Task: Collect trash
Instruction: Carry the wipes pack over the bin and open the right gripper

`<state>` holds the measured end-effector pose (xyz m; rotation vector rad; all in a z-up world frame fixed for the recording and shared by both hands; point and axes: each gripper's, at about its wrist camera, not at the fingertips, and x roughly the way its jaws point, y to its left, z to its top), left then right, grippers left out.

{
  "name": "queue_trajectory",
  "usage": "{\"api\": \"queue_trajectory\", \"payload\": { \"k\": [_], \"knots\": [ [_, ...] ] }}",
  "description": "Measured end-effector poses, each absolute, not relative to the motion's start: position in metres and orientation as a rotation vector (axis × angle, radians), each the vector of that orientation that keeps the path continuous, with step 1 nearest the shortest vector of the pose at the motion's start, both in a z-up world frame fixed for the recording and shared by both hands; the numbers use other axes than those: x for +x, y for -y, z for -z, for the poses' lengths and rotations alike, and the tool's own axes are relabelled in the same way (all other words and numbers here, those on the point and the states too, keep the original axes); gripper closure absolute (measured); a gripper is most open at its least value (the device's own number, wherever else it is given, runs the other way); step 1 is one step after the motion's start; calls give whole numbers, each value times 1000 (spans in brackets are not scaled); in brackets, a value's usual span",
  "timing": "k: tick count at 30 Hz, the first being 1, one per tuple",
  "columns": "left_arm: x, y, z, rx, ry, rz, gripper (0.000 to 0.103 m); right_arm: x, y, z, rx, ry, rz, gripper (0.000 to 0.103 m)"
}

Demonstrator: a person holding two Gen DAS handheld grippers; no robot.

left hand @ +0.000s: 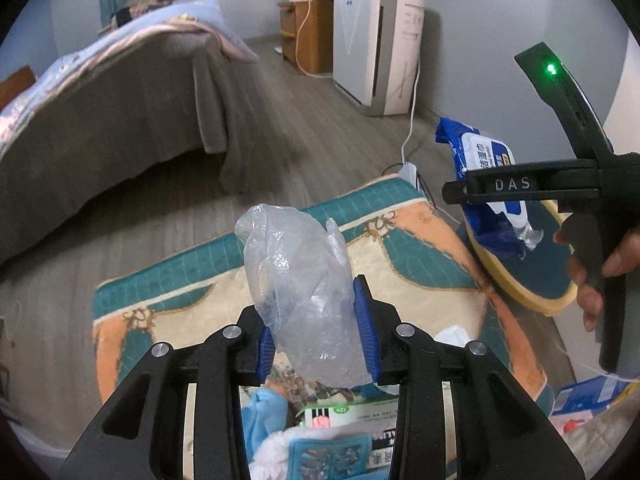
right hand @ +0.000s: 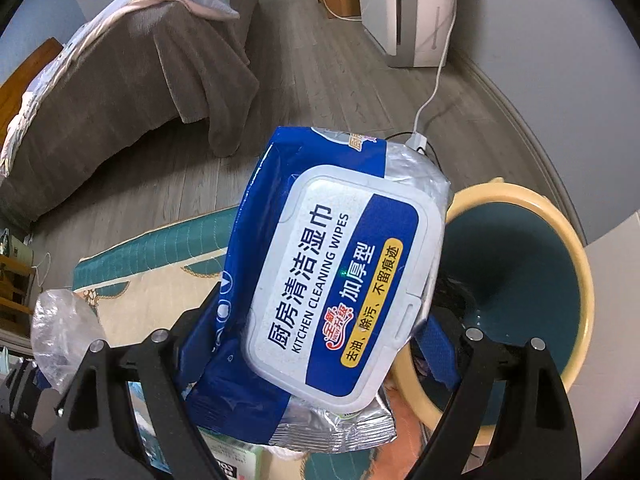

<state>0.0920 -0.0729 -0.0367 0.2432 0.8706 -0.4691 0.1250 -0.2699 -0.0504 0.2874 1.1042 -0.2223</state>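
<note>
Far left: a bed (left hand: 120, 92) draped in brown, across the grey plank floor; nearer, a patterned rug (left hand: 420, 256) of teal, cream and orange, strewn at its near edge with a blue glove (left hand: 264, 412) and small cartons (left hand: 352, 416). At centre, above that rug: the left gripper (left hand: 316, 336), narrowed onto a crumpled clear plastic bag (left hand: 296, 288), blue pads pressing both its sides. Further right: the right gripper (right hand: 320, 344), spread wide yet clamped on a blue pack of kitchen cleaning wipes (right hand: 340, 280), held clear of the floor just beside a yellow-rimmed teal bin (right hand: 520, 280), with a hand (left hand: 600, 276) on the gripper's handle
</note>
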Motion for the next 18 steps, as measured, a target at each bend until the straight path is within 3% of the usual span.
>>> {"api": "queue_trajectory", "payload": {
  "k": [18],
  "knots": [
    [52, 90, 10, 241, -806, 494, 66, 92, 293, 33, 301, -1050, 260, 18]
  ]
}}
